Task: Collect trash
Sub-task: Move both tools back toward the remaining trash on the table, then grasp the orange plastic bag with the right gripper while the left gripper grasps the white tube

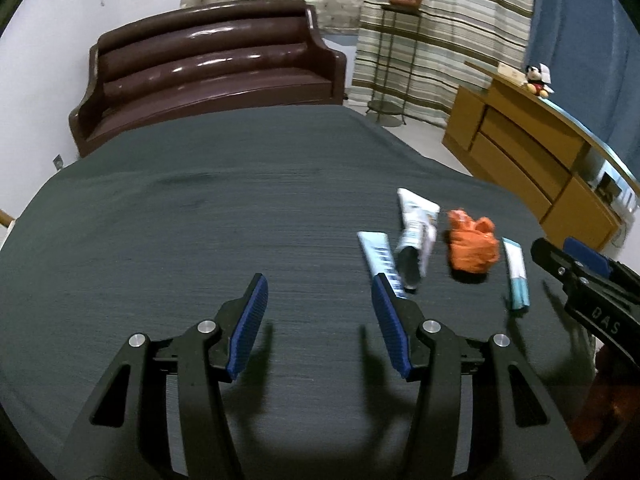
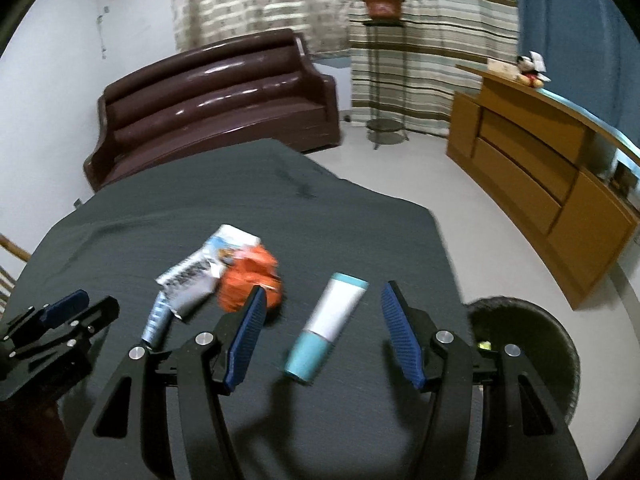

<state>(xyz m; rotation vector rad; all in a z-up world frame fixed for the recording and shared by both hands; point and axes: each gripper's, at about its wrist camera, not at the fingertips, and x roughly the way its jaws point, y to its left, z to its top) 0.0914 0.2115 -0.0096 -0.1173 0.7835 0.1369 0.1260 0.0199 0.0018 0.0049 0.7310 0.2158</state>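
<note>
Several pieces of trash lie on a dark grey cloth-covered table (image 1: 180,220). A crumpled orange wrapper (image 1: 472,246) (image 2: 248,276) sits between a white-and-teal tube (image 1: 516,276) (image 2: 328,326) and a flattened white printed tube (image 1: 418,232) (image 2: 208,264). A thin blue-and-white tube (image 1: 378,258) (image 2: 158,318) lies leftmost. My left gripper (image 1: 320,292) is open over bare cloth, left of the trash, its right pad beside the thin tube. My right gripper (image 2: 322,300) is open with the white-and-teal tube lying between its fingers, untouched.
A round dark bin (image 2: 532,344) stands on the floor off the table's right edge. Beyond the table are a brown sofa (image 1: 208,76), a plant stand (image 1: 394,60) by striped curtains, and a wooden cabinet (image 2: 540,196) at right.
</note>
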